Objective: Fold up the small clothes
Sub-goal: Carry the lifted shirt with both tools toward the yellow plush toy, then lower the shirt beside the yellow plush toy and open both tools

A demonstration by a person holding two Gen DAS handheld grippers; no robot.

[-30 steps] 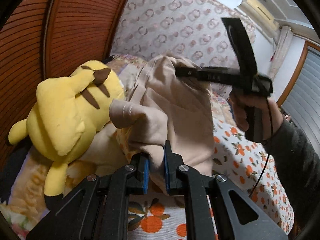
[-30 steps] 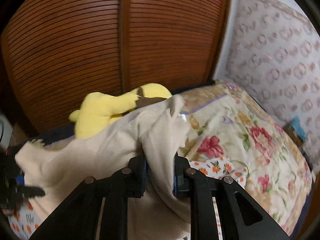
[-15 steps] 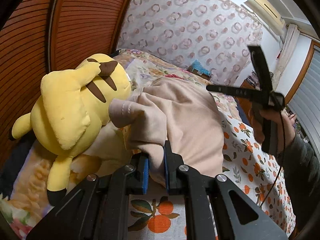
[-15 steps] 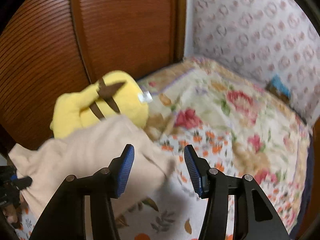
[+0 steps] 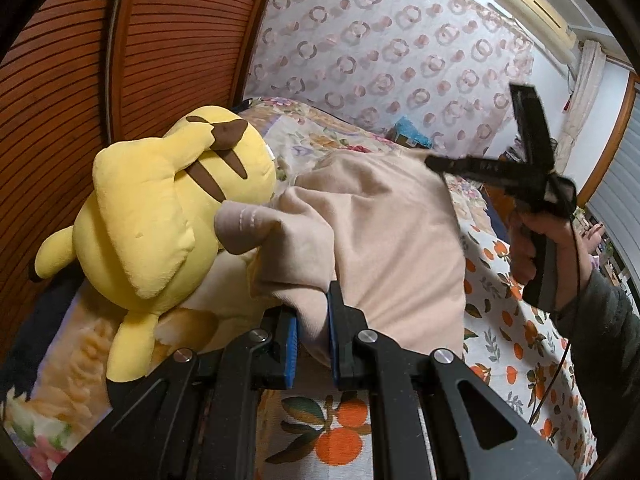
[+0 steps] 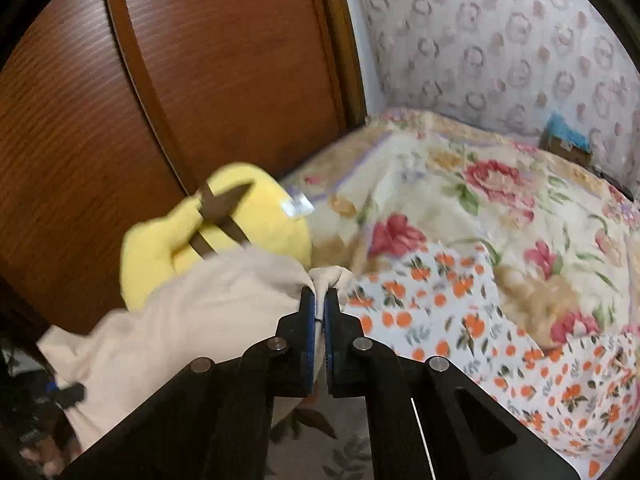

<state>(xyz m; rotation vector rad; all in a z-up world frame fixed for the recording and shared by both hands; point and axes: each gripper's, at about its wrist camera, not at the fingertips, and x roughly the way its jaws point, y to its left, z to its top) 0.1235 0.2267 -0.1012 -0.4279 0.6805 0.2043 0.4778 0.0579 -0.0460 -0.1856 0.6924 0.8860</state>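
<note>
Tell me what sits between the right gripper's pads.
A pinched fold of the beige garment lies between the right gripper's pads, shown in the right wrist view.

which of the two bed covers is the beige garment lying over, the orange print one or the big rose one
The orange-print sheet: the beige garment lies over it, while the rose-patterned quilt lies farther back toward the wall.

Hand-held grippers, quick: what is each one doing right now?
Left hand-held gripper: closed on the beige garment.
Right hand-held gripper: jaws have just closed, pinching an edge of the same beige garment.

Slatted wooden wardrobe [image 5: 168,40], patterned wall [image 5: 380,52]
</note>
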